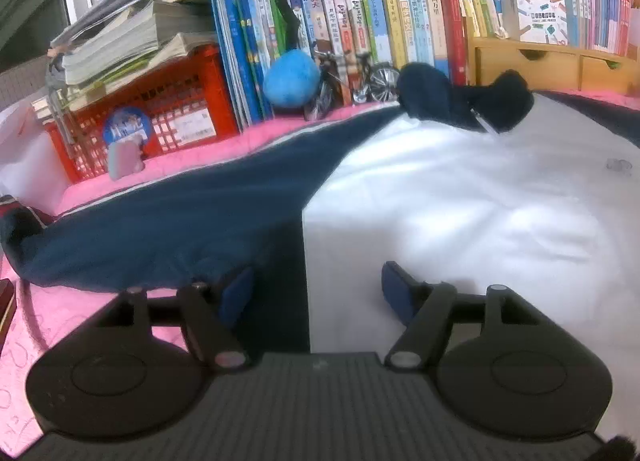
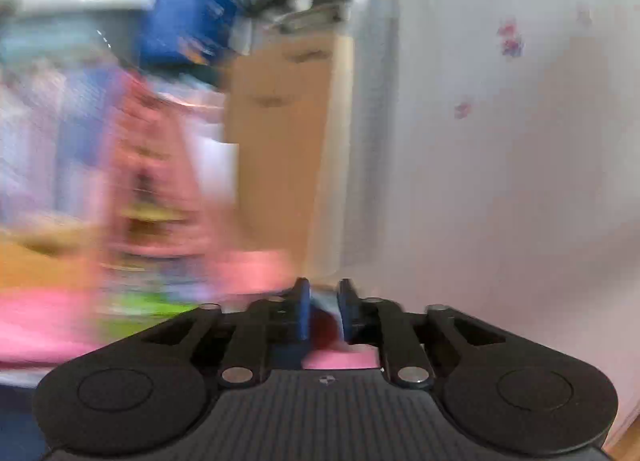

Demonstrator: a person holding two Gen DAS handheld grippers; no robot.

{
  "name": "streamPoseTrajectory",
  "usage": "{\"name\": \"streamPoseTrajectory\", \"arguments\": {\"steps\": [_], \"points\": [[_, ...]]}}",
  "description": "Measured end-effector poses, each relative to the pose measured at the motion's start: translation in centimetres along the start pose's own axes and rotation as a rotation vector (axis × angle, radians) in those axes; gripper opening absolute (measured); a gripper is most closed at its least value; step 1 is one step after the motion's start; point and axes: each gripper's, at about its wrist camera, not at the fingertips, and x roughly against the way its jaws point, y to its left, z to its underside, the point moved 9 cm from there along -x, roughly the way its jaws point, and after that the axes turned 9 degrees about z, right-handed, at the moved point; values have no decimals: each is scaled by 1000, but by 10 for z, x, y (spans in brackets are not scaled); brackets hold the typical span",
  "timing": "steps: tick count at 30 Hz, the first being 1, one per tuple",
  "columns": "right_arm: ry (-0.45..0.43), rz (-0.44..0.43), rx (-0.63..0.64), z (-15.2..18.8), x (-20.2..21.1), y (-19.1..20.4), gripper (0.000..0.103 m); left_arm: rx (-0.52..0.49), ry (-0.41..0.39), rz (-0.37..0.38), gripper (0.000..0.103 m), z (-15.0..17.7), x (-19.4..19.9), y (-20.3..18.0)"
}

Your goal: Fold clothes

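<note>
A jacket lies flat on the pink quilt [image 1: 60, 325] in the left wrist view, with a white body [image 1: 460, 201], a navy sleeve [image 1: 160, 229] stretched out to the left and a dark collar [image 1: 464, 97] at the far end. My left gripper [image 1: 316, 281] is open, its blue pads low over the seam where navy meets white, with nothing pinched. The right wrist view is heavily blurred. My right gripper [image 2: 324, 293] has its pads almost together on a small red and pale bit of cloth [image 2: 322, 313] that looks like a sleeve cuff.
Behind the jacket stand a red crate [image 1: 172, 109] piled with books, a row of upright books [image 1: 380, 9], a blue plush ball [image 1: 292, 79], a toy bicycle [image 1: 360, 77] and wooden drawers [image 1: 540, 65]. Ahead of my right gripper are a cardboard box [image 2: 280, 141] and a pale wall [image 2: 500, 161].
</note>
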Motion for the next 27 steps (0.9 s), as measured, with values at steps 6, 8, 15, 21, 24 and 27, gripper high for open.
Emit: {"name": "streamPoseTrajectory", "arguments": {"steps": [6,8,15,21,24,27], "points": [[64,-248,-185,2,43,-9,63,22,2,14,73,1,-1,3],[49,-409,-138,1,81,12,63,19,6,4,72,1,0,2],[87,-1008,245,21,266,176,65,-8,-63,186,67,-58,7,-36],[235,-1230,488,80,359,322,52,-39,14,160,39,-74,-67,-39],[255,-1180,572,103,359,369,45,9,5,74,41,-78,-100,-11],[227,-1108,562,105,331,397,44,77,7,54,48,-86,-114,13]]}}
